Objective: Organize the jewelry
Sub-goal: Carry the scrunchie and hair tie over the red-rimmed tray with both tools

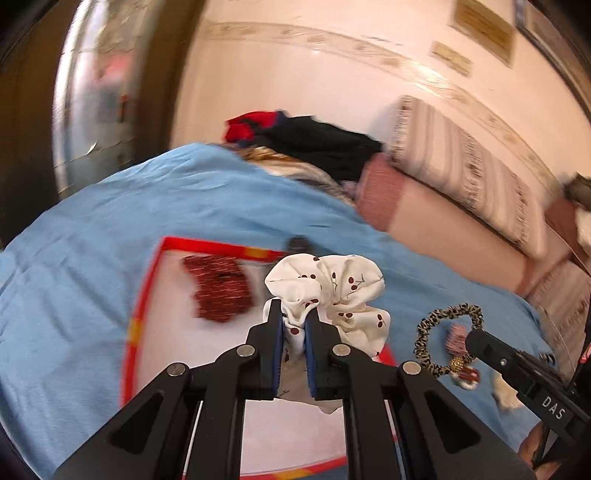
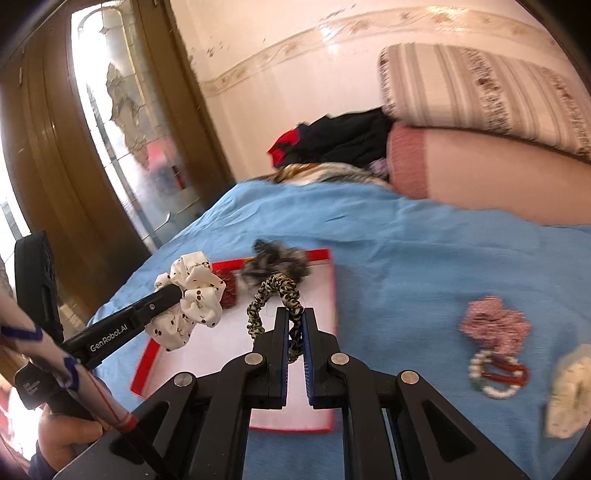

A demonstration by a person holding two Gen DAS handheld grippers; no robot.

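Scrunchies: my left fingers (image 1: 293, 317) clamp the cherry scrunchie (image 1: 332, 291), my right fingers (image 2: 294, 325) the leopard tie (image 2: 275, 295), both above the tray (image 2: 328, 288); bracelets (image 2: 496, 373) remain on the bed (image 2: 406, 240) to their right.

A blue bedsheet (image 2: 424, 236) covers the bed. At its far end lies a heap of clothes (image 2: 343, 140) — black on top, a red piece at the left, a patterned brown-and-white cloth beneath. Just beside the heap sits a pink cushion (image 2: 480, 177), and a striped pillow (image 2: 480, 92) leans on it against the cream wall (image 2: 277, 33), which carries a floral border. At the left stands a brown wooden door (image 2: 55, 166) with a frosted glass pane.
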